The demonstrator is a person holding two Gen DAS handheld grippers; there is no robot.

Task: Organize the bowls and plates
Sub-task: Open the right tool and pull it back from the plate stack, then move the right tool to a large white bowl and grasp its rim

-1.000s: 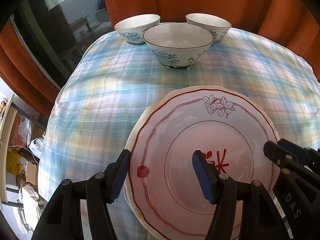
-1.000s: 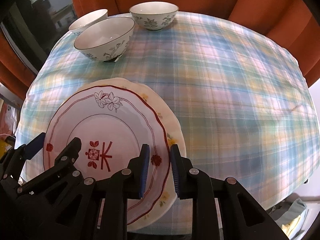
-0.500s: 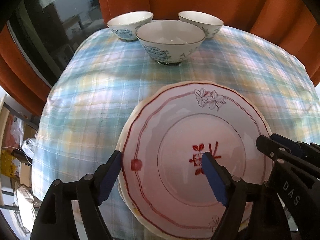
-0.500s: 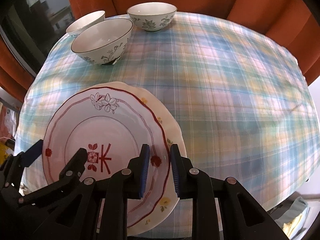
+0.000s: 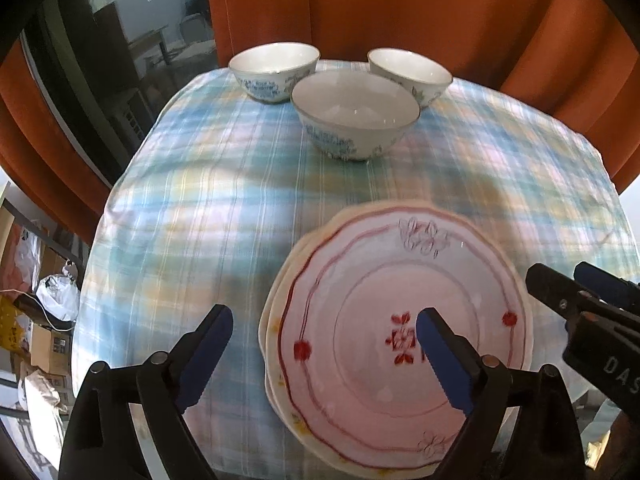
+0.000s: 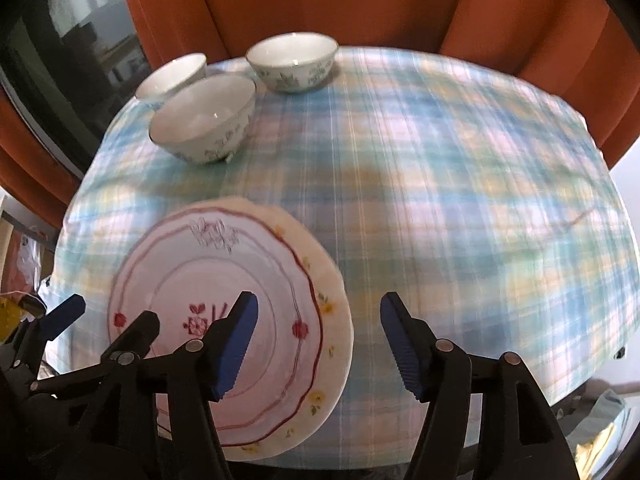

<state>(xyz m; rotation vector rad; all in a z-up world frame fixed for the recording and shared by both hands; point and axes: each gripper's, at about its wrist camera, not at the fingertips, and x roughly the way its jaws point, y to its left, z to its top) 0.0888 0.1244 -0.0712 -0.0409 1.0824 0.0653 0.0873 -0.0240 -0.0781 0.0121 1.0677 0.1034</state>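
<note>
A pink plate with red trim (image 5: 400, 320) (image 6: 200, 280) lies on top of a cream plate (image 6: 332, 300) (image 5: 272, 320) at the near edge of the table. Three white bowls with blue-green patterns stand at the far end: a near one (image 5: 354, 114) (image 6: 204, 118), a far left one (image 5: 274, 70) (image 6: 172, 76) and a far right one (image 5: 408, 72) (image 6: 292, 60). My left gripper (image 5: 324, 354) is open and empty above the stack's left side. My right gripper (image 6: 318, 340) is open and empty above the stack's right rim.
The round table wears a blue and yellow plaid cloth (image 5: 200, 200) (image 6: 460, 200). Orange curtains (image 5: 400, 12) hang behind it. A dark window (image 5: 100, 60) is at the left. Boxes and bags (image 5: 36, 312) lie on the floor to the left.
My right gripper has opened and let go of the plate rim. Both grippers have pulled back and risen, and the plates lie stacked on the cloth.
</note>
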